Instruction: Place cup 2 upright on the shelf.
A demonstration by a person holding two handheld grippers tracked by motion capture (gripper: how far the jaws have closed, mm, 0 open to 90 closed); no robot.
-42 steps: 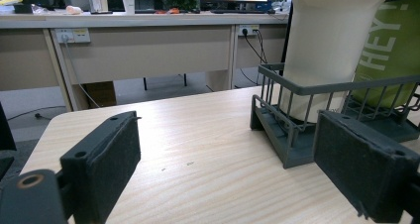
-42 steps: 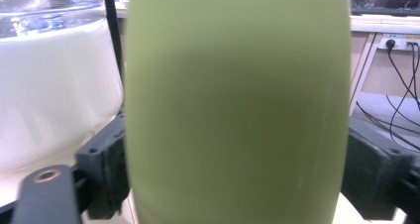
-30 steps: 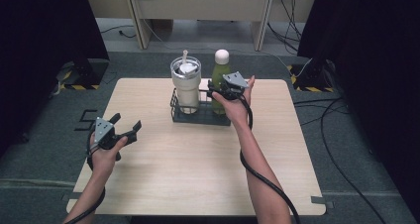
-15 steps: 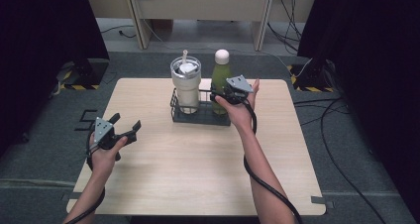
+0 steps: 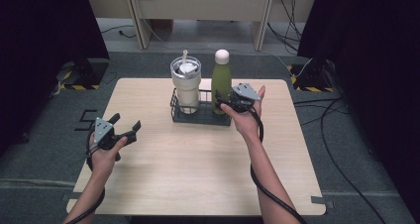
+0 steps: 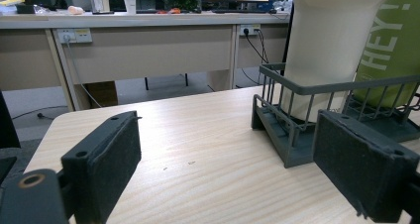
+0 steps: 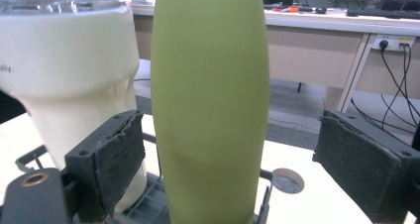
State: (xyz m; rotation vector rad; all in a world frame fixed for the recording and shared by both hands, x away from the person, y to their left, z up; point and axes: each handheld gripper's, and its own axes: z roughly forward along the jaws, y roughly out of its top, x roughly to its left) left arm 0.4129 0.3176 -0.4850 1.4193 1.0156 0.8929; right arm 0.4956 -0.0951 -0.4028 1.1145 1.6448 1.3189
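A green bottle (image 5: 221, 85) with a white cap and a cream tumbler (image 5: 186, 87) with lid and straw stand in a black wire rack (image 5: 200, 117) at the table's far middle. My right gripper (image 5: 223, 103) reaches in from the right, level with the bottle's lower body. In the right gripper view the bottle (image 7: 210, 100) stands between the pads: the left pad (image 7: 119, 154) is close to it, the right pad (image 7: 361, 169) well clear. These jaws have just been closing. My left gripper (image 5: 128, 131) hovers open and empty over the table's left side, aimed at the rack (image 6: 277, 135).
The wooden table (image 5: 198, 184) has bare room in front of the rack. A round cable hole (image 7: 285, 180) lies in the tabletop behind the bottle. Desks, sockets and floor cables lie beyond the far edge, and dark curtains hang on both sides.
My right gripper has shifted slightly to the right beside the green bottle. The left gripper and its hand have kept still.
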